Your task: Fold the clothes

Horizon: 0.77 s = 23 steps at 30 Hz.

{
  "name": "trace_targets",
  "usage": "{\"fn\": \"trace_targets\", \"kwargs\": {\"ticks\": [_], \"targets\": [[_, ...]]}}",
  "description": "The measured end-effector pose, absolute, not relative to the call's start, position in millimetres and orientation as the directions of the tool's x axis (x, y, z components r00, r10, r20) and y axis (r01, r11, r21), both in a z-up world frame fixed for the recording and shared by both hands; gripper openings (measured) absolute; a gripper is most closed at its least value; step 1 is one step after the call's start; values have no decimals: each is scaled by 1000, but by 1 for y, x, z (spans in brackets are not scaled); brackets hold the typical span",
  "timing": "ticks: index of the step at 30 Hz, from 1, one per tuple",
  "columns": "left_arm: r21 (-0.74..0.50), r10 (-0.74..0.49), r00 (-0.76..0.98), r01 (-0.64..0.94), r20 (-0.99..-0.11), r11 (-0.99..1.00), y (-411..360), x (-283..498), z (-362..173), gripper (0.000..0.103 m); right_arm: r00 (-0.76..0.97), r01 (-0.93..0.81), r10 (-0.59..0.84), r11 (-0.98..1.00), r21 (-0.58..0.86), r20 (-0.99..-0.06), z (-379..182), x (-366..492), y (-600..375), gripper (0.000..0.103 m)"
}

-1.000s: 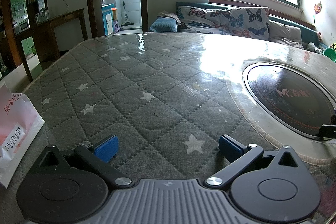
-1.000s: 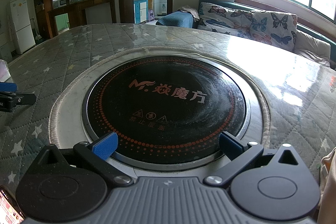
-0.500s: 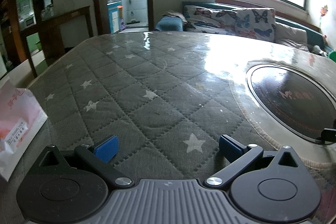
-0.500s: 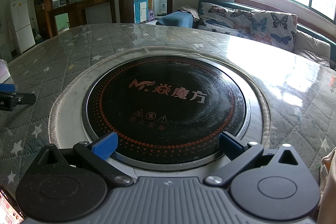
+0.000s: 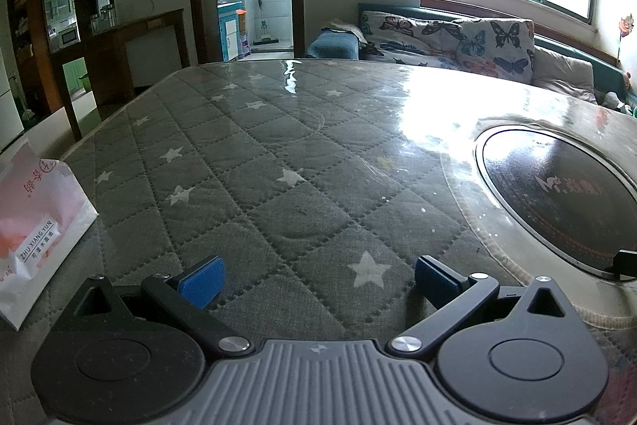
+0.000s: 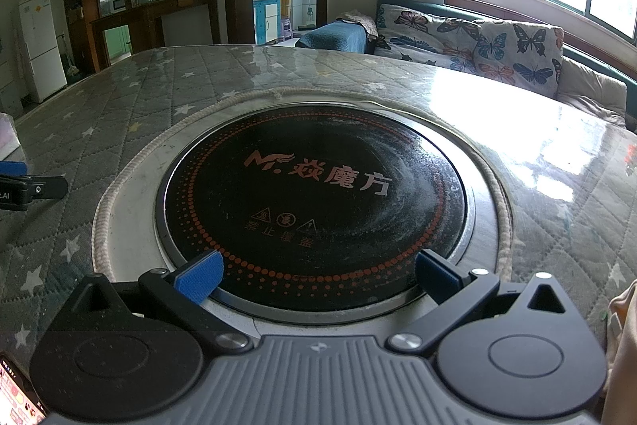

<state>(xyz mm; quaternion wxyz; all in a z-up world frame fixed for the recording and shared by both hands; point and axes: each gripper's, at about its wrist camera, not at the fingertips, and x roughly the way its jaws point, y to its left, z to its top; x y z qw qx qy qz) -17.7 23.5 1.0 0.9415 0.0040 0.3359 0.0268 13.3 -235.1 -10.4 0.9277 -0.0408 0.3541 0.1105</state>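
My left gripper (image 5: pixel 316 279) is open and empty, low over the grey star-quilted table cover (image 5: pixel 254 178). My right gripper (image 6: pixel 316 275) is open and empty over the near rim of the round black induction cooktop (image 6: pixel 314 186) set in the table. A pale cream cloth (image 6: pixel 623 341) shows at the right edge of the right wrist view, beside the right gripper; most of it is out of frame. The left gripper's finger (image 6: pixel 24 182) shows at the left edge of the right wrist view. No garment lies between either pair of fingers.
A white and pink paper package (image 5: pixel 36 234) stands on the table at the left. The cooktop (image 5: pixel 557 202) lies to the right of the left gripper. A phone screen (image 6: pixel 18 401) shows at the bottom left. A butterfly-print sofa (image 6: pixel 469 38) stands beyond the table's far edge.
The left gripper's view has swung a little to the right and tilted up. The right gripper has stayed still. Both grippers stay open.
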Motion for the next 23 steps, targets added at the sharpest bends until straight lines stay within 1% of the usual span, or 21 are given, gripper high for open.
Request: {"fn": "trace_targets", "kwargs": {"ticks": [23], "targets": [[22,51,773,-48,-632,999,26,-15,2,103,725,-234,176,972,3,-666,-10,13,-235,103]]}}
